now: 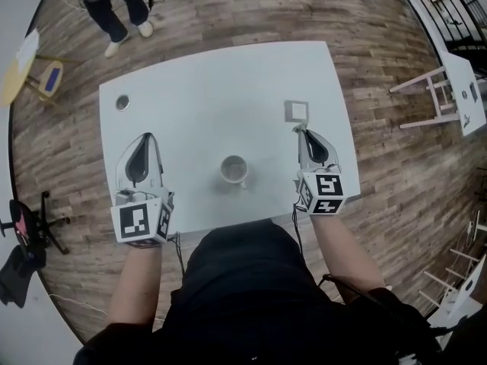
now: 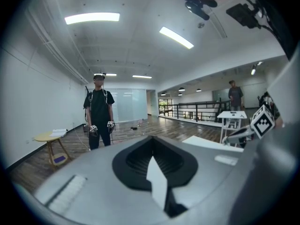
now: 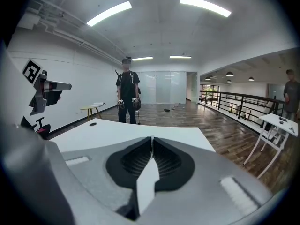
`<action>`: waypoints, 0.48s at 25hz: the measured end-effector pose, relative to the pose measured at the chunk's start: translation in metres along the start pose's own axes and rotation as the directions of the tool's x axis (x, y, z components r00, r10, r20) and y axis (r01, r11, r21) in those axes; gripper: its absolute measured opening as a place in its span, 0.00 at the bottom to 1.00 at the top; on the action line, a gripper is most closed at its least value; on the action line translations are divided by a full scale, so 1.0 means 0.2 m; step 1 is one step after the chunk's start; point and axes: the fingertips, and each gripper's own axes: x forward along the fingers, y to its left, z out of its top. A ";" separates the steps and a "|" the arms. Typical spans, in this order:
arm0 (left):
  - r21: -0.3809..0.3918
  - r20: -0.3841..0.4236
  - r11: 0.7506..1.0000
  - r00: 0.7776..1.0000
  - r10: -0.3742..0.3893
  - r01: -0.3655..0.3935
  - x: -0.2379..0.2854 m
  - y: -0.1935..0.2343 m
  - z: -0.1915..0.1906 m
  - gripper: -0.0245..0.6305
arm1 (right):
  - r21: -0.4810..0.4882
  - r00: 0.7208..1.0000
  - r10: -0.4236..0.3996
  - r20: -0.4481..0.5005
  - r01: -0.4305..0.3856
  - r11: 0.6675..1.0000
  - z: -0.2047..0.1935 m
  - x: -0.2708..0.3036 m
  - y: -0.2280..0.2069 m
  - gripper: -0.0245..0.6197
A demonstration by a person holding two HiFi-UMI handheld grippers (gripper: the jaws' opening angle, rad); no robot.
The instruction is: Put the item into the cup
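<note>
right tool [image 1: 299, 131], item [image 1: 297, 111] ahead, cup [image 1: 234, 170] beside

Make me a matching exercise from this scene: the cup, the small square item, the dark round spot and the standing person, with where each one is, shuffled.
Things:
1. cup
2. small square item
3. dark round spot
4. standing person

Places:
A. far left corner of the table
B. on the wood floor, beyond the table
C. middle of the table, toward its near edge
D. right part of the table, further back than the cup

Pairs: 1-C, 2-D, 3-A, 4-B.
</note>
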 end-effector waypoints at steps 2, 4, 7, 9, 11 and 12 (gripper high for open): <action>0.001 0.012 1.000 1.000 -0.004 0.004 0.00 -0.01 0.01 0.05 | 0.002 1.000 0.002 0.014 -0.002 1.000 0.03 -0.01 0.01 0.06; 0.002 0.023 1.000 1.000 -0.004 0.004 0.00 -0.01 0.03 0.05 | 0.005 1.000 0.005 0.028 -0.006 1.000 0.06 -0.02 0.02 0.06; 0.008 0.040 1.000 0.999 -0.003 0.003 -0.01 -0.02 0.06 0.05 | 0.000 0.999 0.010 0.051 -0.010 1.000 0.11 -0.03 0.04 0.06; 0.013 0.050 1.000 0.999 -0.003 0.002 -0.02 -0.02 0.07 0.05 | -0.005 0.998 0.011 0.067 -0.011 1.000 0.15 -0.05 0.04 0.06; 0.013 0.060 1.000 0.998 0.000 -0.001 -0.02 -0.02 0.09 0.05 | -0.011 0.997 0.011 0.083 -0.010 1.000 0.19 -0.06 0.03 0.06; 0.013 0.066 1.000 0.998 0.001 -0.002 -0.03 -0.02 0.10 0.05 | -0.014 0.996 0.010 0.090 -0.009 1.000 0.20 -0.07 0.02 0.06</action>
